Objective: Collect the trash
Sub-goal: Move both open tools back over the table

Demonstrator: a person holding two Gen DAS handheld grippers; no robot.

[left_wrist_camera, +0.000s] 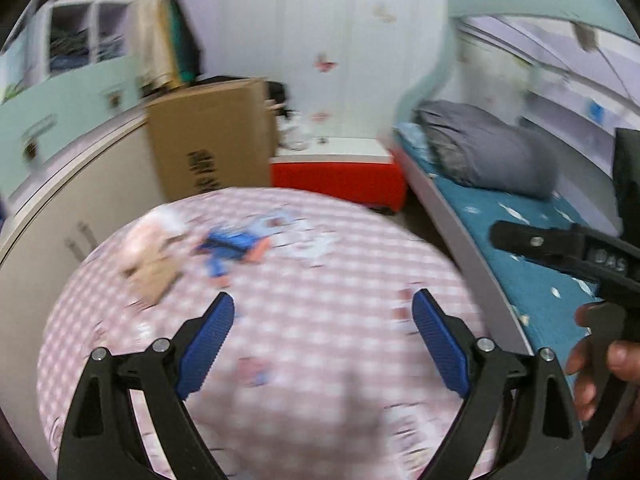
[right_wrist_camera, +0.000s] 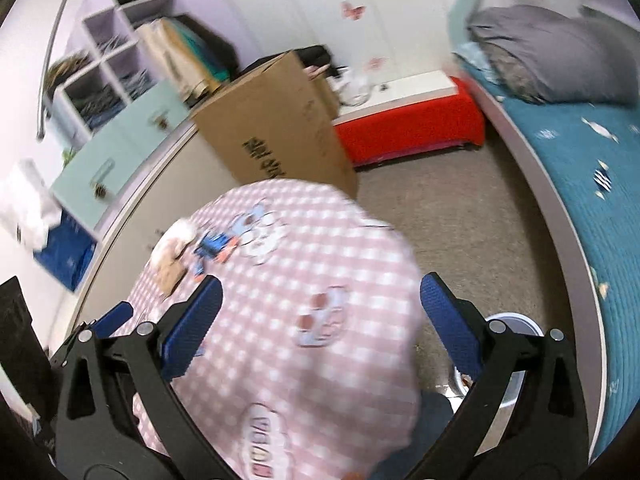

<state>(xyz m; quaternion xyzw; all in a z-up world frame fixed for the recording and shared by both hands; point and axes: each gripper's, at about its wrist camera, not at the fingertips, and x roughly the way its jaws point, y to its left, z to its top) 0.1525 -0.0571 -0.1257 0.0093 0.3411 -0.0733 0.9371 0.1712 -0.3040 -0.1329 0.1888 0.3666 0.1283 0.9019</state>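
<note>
While both tools hang spread and unladen, left tool point(left_wrist_camera: 323, 322), right tool point(right_wrist_camera: 321, 306): scraps point(left_wrist_camera: 192, 256) uncollected on bench point(left_wrist_camera: 320, 280); bin point(right_wrist_camera: 516, 322) waiting; barely begun.

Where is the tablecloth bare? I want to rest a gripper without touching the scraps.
The pink checked tablecloth is free across its near and right parts, ahead of both open grippers. It is crowded at the far left, where the brown cardboard scrap, the blue wrapper and the crumpled white paper cluster.

Motion blur smears the scraps point(left_wrist_camera: 224, 248) near your pink checked table's point(left_wrist_camera: 320, 344) far edge; your right gripper partly hides the white bin point(right_wrist_camera: 516, 322).
</note>
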